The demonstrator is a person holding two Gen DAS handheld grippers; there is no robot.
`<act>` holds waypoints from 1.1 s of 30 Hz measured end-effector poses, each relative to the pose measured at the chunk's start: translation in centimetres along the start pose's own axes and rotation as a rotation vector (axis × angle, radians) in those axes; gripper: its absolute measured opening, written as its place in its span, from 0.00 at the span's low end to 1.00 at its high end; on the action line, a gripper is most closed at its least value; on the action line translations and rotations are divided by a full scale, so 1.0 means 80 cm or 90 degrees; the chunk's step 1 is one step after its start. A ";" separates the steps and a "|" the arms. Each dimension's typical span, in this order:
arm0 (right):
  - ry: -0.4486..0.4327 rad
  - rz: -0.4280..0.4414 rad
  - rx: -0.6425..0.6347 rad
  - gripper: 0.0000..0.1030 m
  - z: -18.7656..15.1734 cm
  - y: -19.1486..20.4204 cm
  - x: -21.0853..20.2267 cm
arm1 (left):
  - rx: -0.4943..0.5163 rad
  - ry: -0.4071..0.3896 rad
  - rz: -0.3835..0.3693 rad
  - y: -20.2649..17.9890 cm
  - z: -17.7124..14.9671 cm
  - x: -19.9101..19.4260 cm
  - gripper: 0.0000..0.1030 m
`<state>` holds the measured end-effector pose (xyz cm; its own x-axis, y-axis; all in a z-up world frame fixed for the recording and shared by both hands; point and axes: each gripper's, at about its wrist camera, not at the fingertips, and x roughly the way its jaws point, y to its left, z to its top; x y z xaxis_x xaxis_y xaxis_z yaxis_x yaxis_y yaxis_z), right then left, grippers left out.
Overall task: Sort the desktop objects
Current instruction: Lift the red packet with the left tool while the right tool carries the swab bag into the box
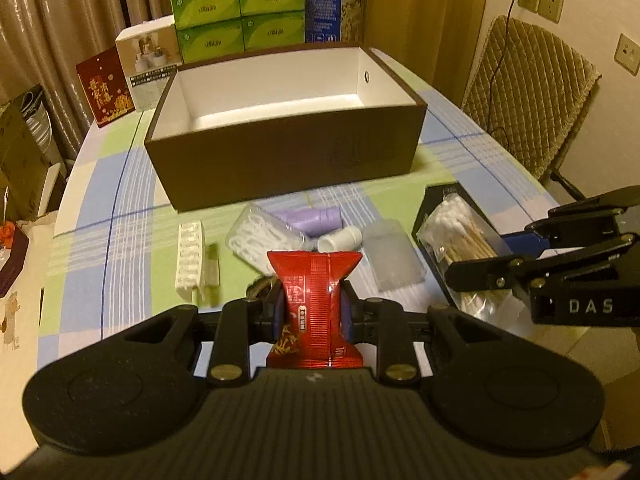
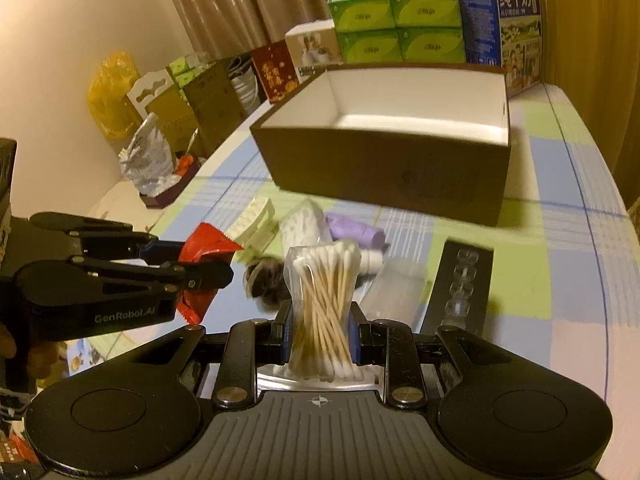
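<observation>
Currently both tools are loaded and off the table. Left gripper (image 1: 314, 308) is clamped on a red snack packet (image 1: 314, 280), pads pinching its middle so the wrapper flares above and below. Right gripper (image 2: 320, 334) is clamped on a clear bag of cotton swabs (image 2: 324, 300), squeezed at the waist, swab heads fanning out at the top.

Brown box (image 1: 288, 156) sits open on the checked tablecloth (image 1: 100, 184), beyond both grippers. Its white interior looks empty in both views, so nothing appears sorted yet.

Still lying loose on the cloth in front of the box:
- white hair clip (image 1: 190, 258), left side
- clear case of floss picks (image 1: 260, 236)
- purple roll (image 1: 316, 218), touching the case
- small white tube (image 1: 340, 240)
- frosted clear pouch (image 1: 394, 256)
- black box with clear window (image 2: 460, 284), right side
- dark fuzzy item (image 2: 264, 280), too blurred to identify

Judgement: early stage. First two items are held but not delivered; likely next step is carrying them over the box rim and releasing. Seven or so items remain after that
</observation>
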<state>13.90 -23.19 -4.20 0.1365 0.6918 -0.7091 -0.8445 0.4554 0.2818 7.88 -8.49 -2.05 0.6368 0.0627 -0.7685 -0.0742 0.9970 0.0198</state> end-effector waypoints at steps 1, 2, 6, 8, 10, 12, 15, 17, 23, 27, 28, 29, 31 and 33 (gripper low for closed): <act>-0.005 0.001 0.003 0.23 0.007 -0.002 0.001 | 0.000 -0.004 0.000 0.001 0.006 0.001 0.22; -0.010 0.002 0.004 0.23 0.014 -0.004 0.002 | 0.001 -0.009 -0.001 0.003 0.012 0.003 0.22; -0.037 -0.008 0.003 0.23 0.047 -0.008 0.007 | 0.013 -0.032 -0.009 0.015 0.042 0.010 0.22; -0.046 -0.016 0.006 0.23 0.067 -0.012 0.013 | 0.021 -0.042 -0.015 0.023 0.061 0.017 0.22; -0.055 -0.026 0.012 0.23 0.089 -0.018 0.021 | 0.025 -0.051 -0.024 0.033 0.080 0.025 0.22; -0.063 -0.037 0.018 0.23 0.111 -0.026 0.031 | 0.030 -0.057 -0.029 0.045 0.100 0.036 0.22; -0.076 -0.055 0.020 0.23 0.145 -0.035 0.046 | 0.032 -0.061 -0.031 0.067 0.133 0.055 0.22; -0.078 -0.074 0.018 0.23 0.165 -0.043 0.057 | 0.033 -0.062 -0.034 0.081 0.154 0.068 0.22; -0.065 -0.128 0.023 0.23 0.216 -0.077 0.097 | 0.033 -0.051 -0.032 0.121 0.207 0.118 0.22; -0.039 -0.170 0.008 0.23 0.237 -0.106 0.134 | 0.029 -0.028 -0.028 0.143 0.233 0.159 0.22; -0.027 -0.178 0.005 0.23 0.240 -0.115 0.144 | 0.026 -0.019 -0.027 0.149 0.238 0.171 0.22; -0.018 -0.183 0.005 0.23 0.242 -0.122 0.153 | 0.021 -0.006 -0.026 0.156 0.242 0.185 0.22; 0.008 -0.196 0.006 0.23 0.245 -0.134 0.172 | 0.013 0.026 -0.026 0.167 0.248 0.212 0.22; 0.040 -0.206 0.009 0.23 0.247 -0.146 0.189 | 0.004 0.049 -0.036 0.176 0.249 0.232 0.22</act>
<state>36.09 -6.94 -5.44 0.3647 0.4739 -0.8015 -0.7550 0.6542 0.0433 33.95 7.62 -3.31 0.5787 0.0034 -0.8155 -0.0355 0.9991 -0.0211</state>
